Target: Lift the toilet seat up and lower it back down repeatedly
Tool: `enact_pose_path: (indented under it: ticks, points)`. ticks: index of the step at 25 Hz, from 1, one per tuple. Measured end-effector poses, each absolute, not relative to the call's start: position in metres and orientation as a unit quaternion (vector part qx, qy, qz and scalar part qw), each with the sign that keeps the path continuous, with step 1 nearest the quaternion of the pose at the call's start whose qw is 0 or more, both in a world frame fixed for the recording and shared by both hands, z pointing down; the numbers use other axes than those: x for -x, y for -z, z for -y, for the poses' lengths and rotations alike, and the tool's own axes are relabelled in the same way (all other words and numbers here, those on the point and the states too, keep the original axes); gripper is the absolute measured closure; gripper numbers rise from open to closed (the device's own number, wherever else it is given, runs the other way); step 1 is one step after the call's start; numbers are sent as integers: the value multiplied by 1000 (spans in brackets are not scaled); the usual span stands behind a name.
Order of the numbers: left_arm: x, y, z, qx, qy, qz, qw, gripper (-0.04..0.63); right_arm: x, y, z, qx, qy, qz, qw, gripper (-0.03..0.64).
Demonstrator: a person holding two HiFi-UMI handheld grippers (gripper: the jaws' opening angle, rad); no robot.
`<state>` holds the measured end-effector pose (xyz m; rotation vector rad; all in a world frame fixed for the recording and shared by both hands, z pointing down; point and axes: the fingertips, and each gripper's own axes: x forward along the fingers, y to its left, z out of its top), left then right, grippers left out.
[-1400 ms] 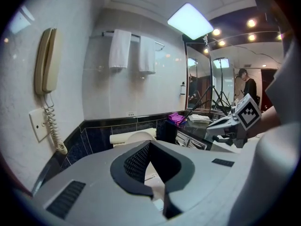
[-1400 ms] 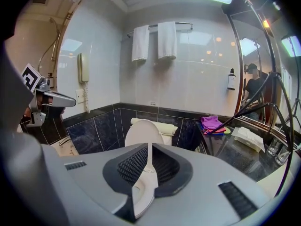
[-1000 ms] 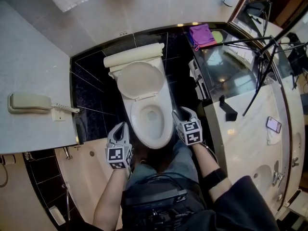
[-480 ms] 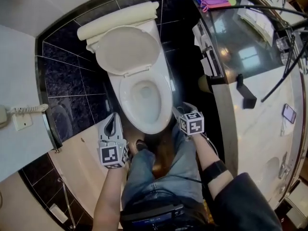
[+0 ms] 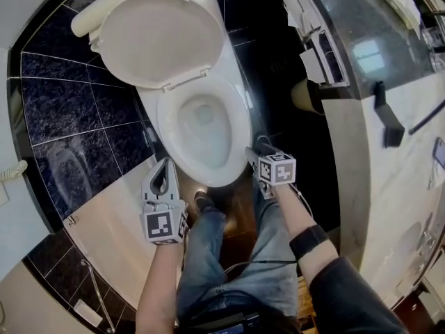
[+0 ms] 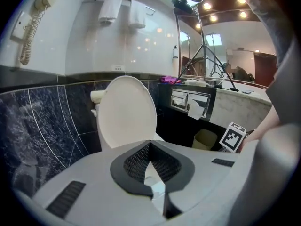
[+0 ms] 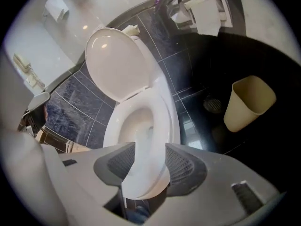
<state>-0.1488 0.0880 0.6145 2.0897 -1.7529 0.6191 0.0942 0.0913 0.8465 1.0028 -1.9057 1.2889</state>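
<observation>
The white toilet seat (image 5: 242,125) lies flat on the bowl, lid (image 5: 161,37) raised at twelve o'clock. My right gripper (image 5: 254,152) has jaws just opened, apart around its front rim, while my left gripper (image 5: 165,165) stays off at seven o'clock, jaws together.

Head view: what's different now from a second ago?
Both grippers sank towards the front of the seat. The right gripper has just been opening its jaws, the seat's edge between them, ungripped. The left gripper stayed shut and empty; the lid stayed up, the seat down.
</observation>
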Motion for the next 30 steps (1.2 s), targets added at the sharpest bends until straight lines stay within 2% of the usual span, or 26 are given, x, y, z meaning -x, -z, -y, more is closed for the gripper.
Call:
enact_pose_path:
  ticks: [12,17,21,30]
  points:
    - [142,-661,-99,-746,-226,603,169,595,-86,-928,-105,-383,-606,661,223,396]
    - [140,-670,-100,-742,-226,604,183,595,-86,-934,-109,-377,-621,654,210,419]
    - [135,-677,-99,-740,-226,603,194,595,-81,-927,-105,-385,-626,648,199,470]
    - [130,-685,-103,-737,-227,601,212,595,-86,-929,-107,-379,-633,644,203,476]
